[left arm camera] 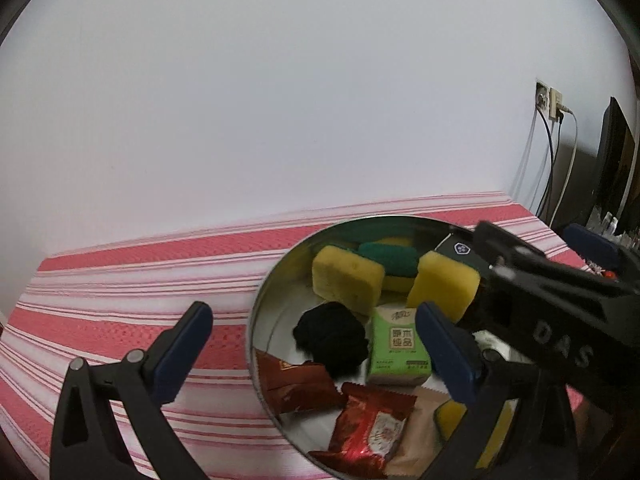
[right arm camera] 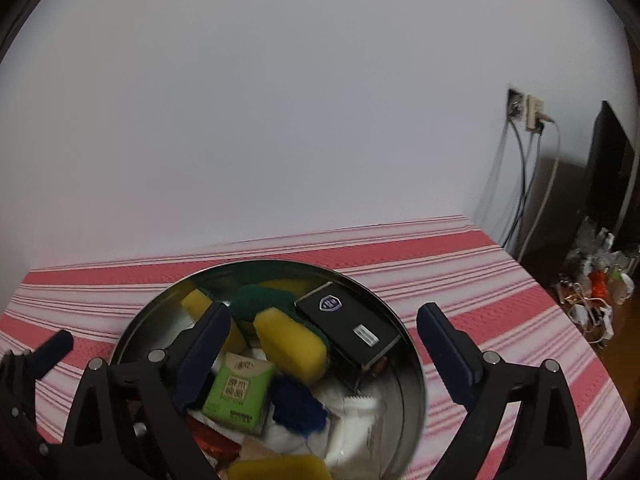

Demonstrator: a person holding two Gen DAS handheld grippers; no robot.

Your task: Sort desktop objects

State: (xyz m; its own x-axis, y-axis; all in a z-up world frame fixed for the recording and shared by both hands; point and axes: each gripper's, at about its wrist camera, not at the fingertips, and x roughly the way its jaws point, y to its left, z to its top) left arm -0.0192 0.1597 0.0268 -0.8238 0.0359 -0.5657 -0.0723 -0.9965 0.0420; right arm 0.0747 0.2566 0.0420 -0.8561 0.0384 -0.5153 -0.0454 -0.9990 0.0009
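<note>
Both grippers, left and right, spread wide and empty over crammed metal tin (sorting seemingly near done); next, probably withdrawing toward six o'clock.

wall: plain white, far side
sockets: far right – cables hanging down
tablecloth: red-white striped
clutter: right, on floor

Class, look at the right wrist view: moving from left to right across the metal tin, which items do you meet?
Green tissue pack → yellow sponge → black box. All three lie inside the round metal tin, between the open right gripper fingers.
</note>
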